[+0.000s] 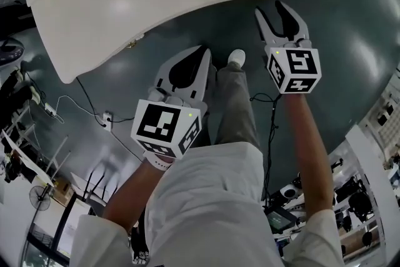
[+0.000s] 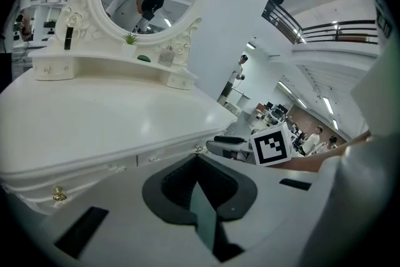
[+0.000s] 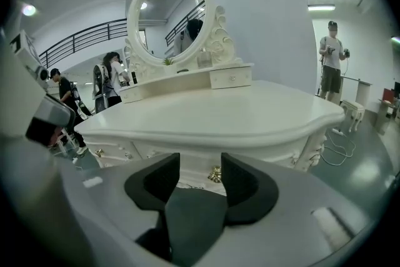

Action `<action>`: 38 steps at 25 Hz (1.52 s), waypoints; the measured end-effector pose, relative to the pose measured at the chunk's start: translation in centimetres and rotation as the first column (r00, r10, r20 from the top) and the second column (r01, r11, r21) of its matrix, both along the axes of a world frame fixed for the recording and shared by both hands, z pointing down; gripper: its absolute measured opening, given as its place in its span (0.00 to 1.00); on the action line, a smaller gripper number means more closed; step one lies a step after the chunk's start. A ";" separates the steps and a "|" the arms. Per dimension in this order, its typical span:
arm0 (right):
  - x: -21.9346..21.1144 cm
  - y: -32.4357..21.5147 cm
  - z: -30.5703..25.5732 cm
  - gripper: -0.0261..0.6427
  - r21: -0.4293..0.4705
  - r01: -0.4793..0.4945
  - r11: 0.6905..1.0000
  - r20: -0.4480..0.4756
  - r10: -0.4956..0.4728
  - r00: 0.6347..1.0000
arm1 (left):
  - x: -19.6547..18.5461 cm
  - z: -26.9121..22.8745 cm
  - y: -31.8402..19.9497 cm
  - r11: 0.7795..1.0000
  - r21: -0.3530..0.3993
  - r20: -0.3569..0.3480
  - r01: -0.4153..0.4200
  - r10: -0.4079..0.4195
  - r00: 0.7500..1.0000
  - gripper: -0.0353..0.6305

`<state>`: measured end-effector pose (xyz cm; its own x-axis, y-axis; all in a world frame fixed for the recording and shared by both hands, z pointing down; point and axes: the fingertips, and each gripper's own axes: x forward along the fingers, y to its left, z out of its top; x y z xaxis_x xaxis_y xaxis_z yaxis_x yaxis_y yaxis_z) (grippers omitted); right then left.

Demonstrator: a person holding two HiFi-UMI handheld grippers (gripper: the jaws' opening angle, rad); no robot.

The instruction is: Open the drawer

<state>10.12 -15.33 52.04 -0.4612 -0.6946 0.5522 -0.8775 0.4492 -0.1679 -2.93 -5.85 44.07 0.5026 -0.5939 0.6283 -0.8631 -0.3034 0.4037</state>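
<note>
**Right tongs wide and aimed at the knob; drawer not yet opened**

Right gripper (image 3: 200, 166) is nearest in its own view. Both dark pads stand well apart, and nothing is pressed between them. Through the gap, beyond the pads, shows the gold knob (image 3: 215, 174) of the drawer (image 3: 190, 176). That drawer sits in the front of the white dressing table (image 3: 250, 115), just under the edge of the top. The knob lies slightly toward the right-hand pad rather than centred. No contact is visible.

Left gripper (image 2: 197, 161) has its pads together and holds nothing. In the head view it sits nearer the person's body than the right one, beside the trouser leg (image 1: 237, 109). It plays no visible part in this step.

Drawer front appears flush with the table's front, so I judge it fully closed and the task at the approach stage.

Recommendation for the step in hand:
- Carry the right gripper forward until the knob sits fully between the pads, shifting a little to centre it.
- Close firmly behind the knob's widest part.
- Pull straight back along the drawer's line of travel. An angled pull risks the pads slipping off the small knob, or the drawer binding.

Further out, an oval mirror (image 3: 167, 17) with small drawers (image 3: 231, 77) stands at the back of the top. People (image 3: 331, 59) stand in the hall beyond.
</note>
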 end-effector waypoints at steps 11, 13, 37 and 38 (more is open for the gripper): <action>-0.5 -1.0 5.2 0.36 -0.071 0.054 0.996 -0.069 -0.059 0.996 | 0.3 1.2 -0.5 0.999 -0.028 -0.010 0.045 -0.046 0.999 0.07; -0.6 -1.4 5.6 0.36 -0.074 0.043 0.996 -0.080 -0.048 0.996 | 0.0 1.5 -0.7 0.998 -0.036 -0.010 0.053 -0.053 0.999 0.07; -0.2 -3.4 8.0 0.24 -0.116 -0.008 0.993 -0.140 -0.008 0.990 | -1.2 2.1 -0.8 0.997 -0.051 -0.021 0.066 -0.067 0.998 0.07; -0.1 -3.3 7.9 0.24 -0.117 -0.005 0.993 -0.143 -0.012 0.990 | -1.2 2.1 -0.7 0.997 -0.051 -0.023 0.065 -0.066 0.998 0.07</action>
